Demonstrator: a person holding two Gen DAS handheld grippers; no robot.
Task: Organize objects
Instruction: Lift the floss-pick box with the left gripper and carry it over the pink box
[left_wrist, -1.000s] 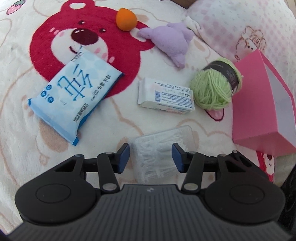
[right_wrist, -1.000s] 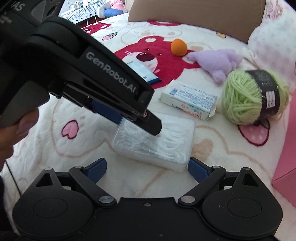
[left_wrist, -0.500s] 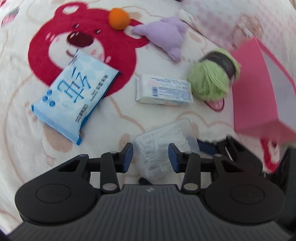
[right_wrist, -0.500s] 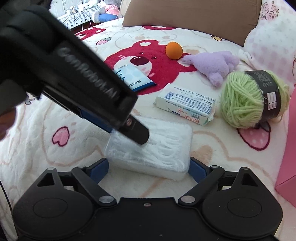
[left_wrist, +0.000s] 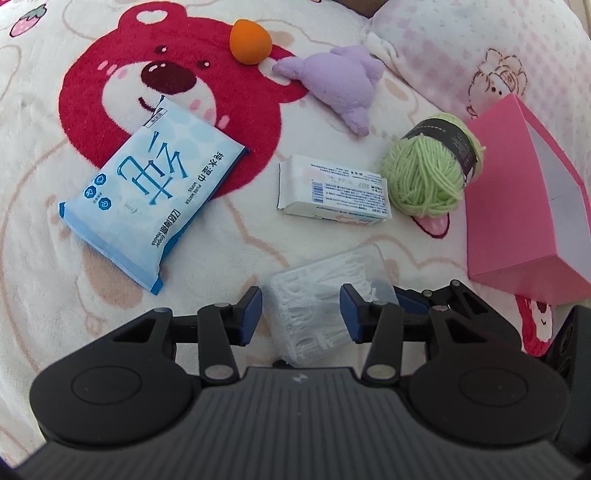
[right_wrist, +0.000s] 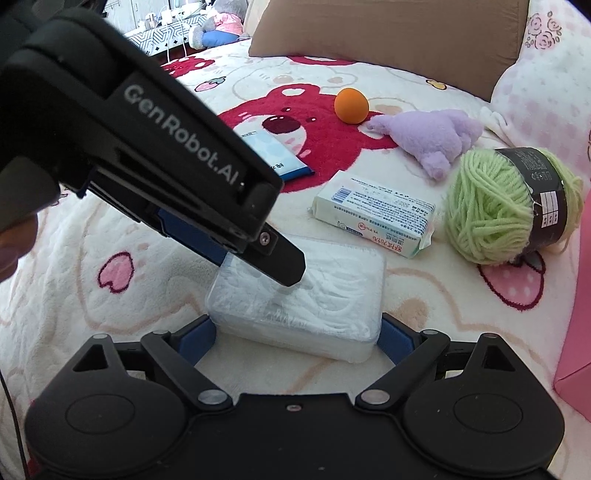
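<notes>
The left claw (left_wrist: 301, 314), which a moment ago pinched the clear plastic box (left_wrist: 325, 299) more tightly, is opening, its pads straddling the box's narrow side. The box lies on the bed blanket (left_wrist: 221, 240). The right claw (right_wrist: 297, 332), spread wide, brackets the box's long ends, so a handover towards the pink box (left_wrist: 517, 221) appears underway.

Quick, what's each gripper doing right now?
Left gripper: opening, box between its jaws, not pressed.
Right gripper: wide around the box; grip cannot be told.
</notes>
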